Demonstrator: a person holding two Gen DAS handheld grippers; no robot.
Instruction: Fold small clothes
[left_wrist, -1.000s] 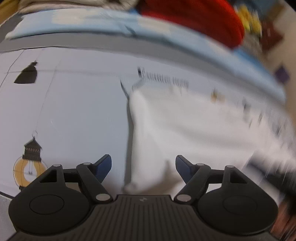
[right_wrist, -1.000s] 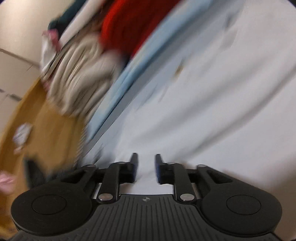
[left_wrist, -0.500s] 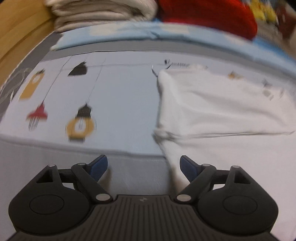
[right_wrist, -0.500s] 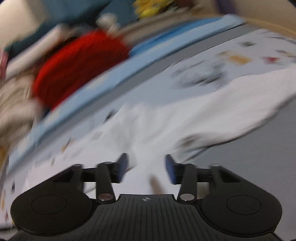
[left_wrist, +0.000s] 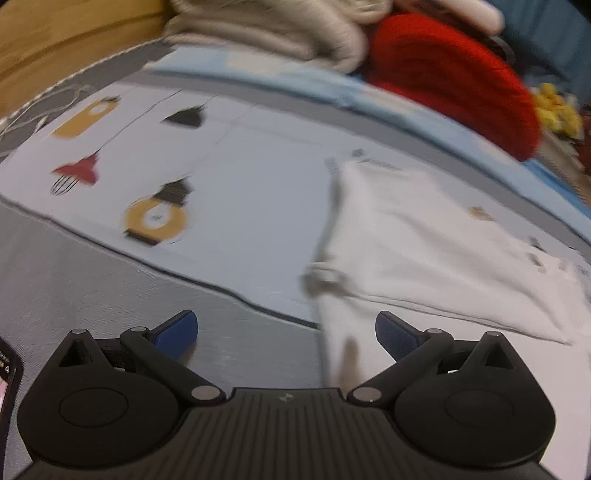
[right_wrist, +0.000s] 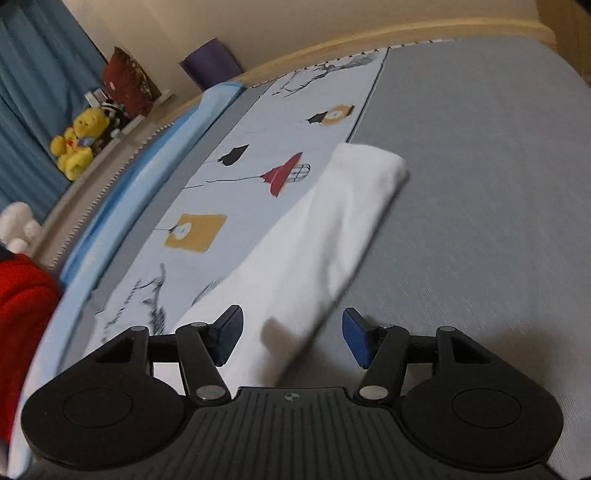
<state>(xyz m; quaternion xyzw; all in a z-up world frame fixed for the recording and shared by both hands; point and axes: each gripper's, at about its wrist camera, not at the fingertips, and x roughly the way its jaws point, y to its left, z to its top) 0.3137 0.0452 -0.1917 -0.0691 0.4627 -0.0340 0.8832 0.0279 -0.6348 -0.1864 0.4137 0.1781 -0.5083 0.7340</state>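
A plain white garment (left_wrist: 424, 236) lies on a pale blue sheet (left_wrist: 258, 177) printed with yellow, red and black lanterns.

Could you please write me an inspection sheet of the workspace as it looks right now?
Surface: grey bed cover with a pale blue lantern-print sheet.
Job's things: white garment lying partly folded, one fold across it.
Clutter: red knit, beige folded pile, yellow plush toy.
Tongs: left tongs wide open, holding nothing; right tongs open over the garment's edge, pads not pressing; both have just been opening.
Cables: nothing seen.
Surroundings: wooden bed frame, blue curtain.
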